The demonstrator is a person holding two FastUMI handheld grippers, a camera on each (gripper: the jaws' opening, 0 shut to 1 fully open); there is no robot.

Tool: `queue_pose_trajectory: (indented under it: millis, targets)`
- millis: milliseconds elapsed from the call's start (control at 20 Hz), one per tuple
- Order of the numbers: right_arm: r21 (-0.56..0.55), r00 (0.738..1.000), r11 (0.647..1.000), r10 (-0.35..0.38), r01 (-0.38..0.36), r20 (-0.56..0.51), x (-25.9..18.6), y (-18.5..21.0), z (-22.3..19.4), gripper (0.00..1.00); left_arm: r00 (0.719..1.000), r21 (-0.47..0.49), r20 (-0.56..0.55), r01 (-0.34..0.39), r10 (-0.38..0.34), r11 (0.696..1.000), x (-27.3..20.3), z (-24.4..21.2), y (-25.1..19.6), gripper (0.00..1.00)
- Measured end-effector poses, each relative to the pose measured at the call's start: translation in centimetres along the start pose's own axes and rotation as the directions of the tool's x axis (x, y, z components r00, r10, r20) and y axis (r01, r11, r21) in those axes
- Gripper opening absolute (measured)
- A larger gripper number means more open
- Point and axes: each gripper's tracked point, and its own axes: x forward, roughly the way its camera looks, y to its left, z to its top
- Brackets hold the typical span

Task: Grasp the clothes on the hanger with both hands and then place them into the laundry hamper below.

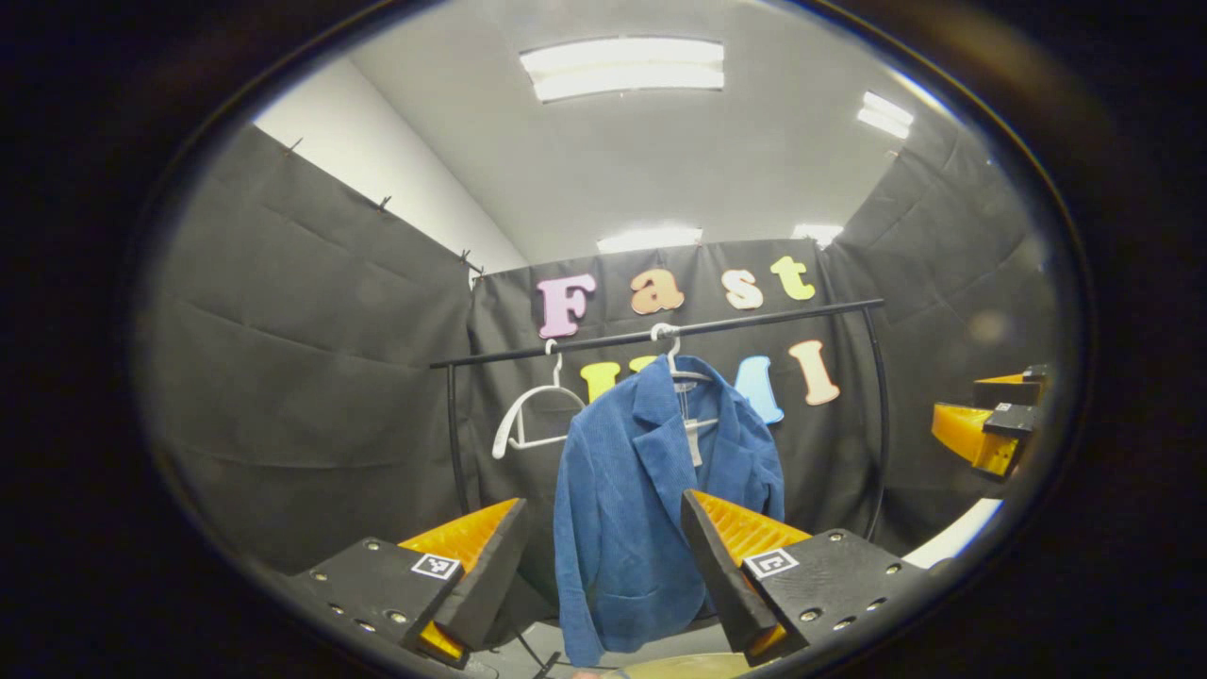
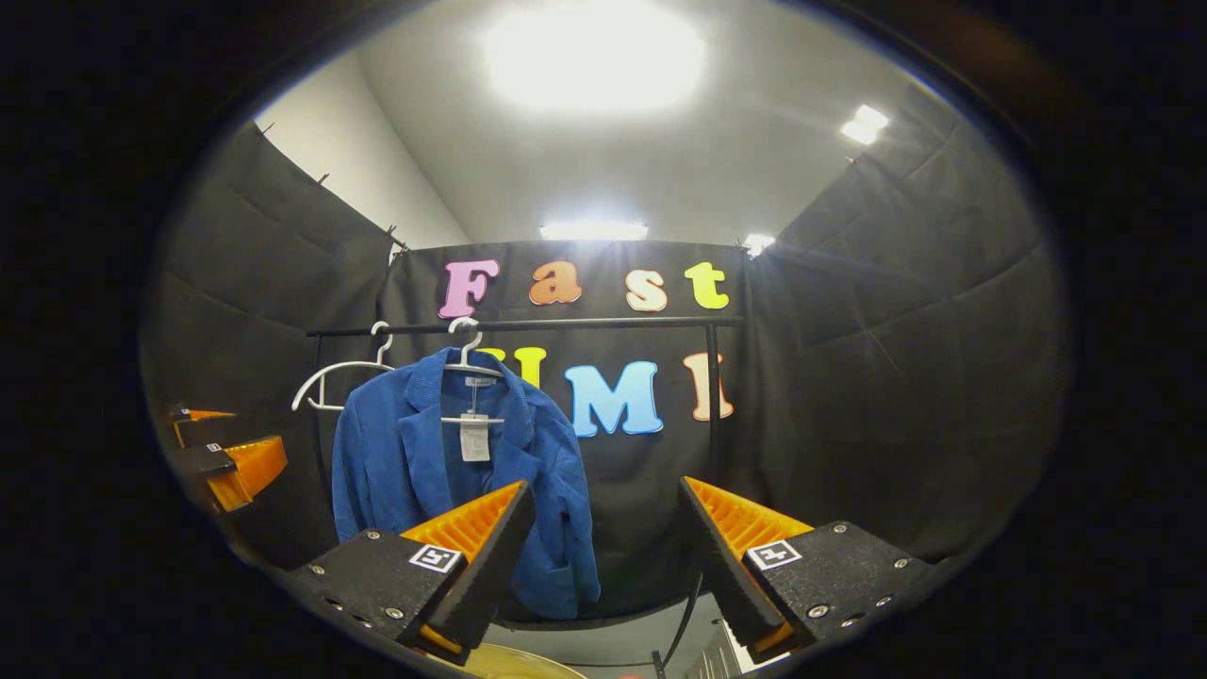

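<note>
Blue jacket [image 1: 651, 490] hangs on white hanger [image 1: 681, 363] from black rail [image 1: 660, 335], ahead of left hand-held gripper [image 1: 603, 566], ahead-left of right hand-held gripper [image 2: 603, 556]. Both wide apart, empty, well short of cloth. Jacket looks soft, light, limp, likely to sag. Best hold: shoulders, one each side. Hamper rim [image 2: 528, 665] low, below.
</note>
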Motion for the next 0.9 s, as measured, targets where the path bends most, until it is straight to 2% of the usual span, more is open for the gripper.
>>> queue_pose_trajectory:
  millis: [550,900]
  targets:
    - [0.008,0.993,0.993,0.113,-0.114,0.042,6.9,3.2,2.4,0.94,0.998,0.028,0.022,-0.067,0.066,0.997,5.1,1.7,-0.5,0.92]
    - [0.027,0.984,0.984,0.177,-0.178,0.029,12.2,4.9,1.8,0.94,0.997,0.020,0.039,-0.066,0.066,0.998,9.6,2.3,-2.9,0.92]
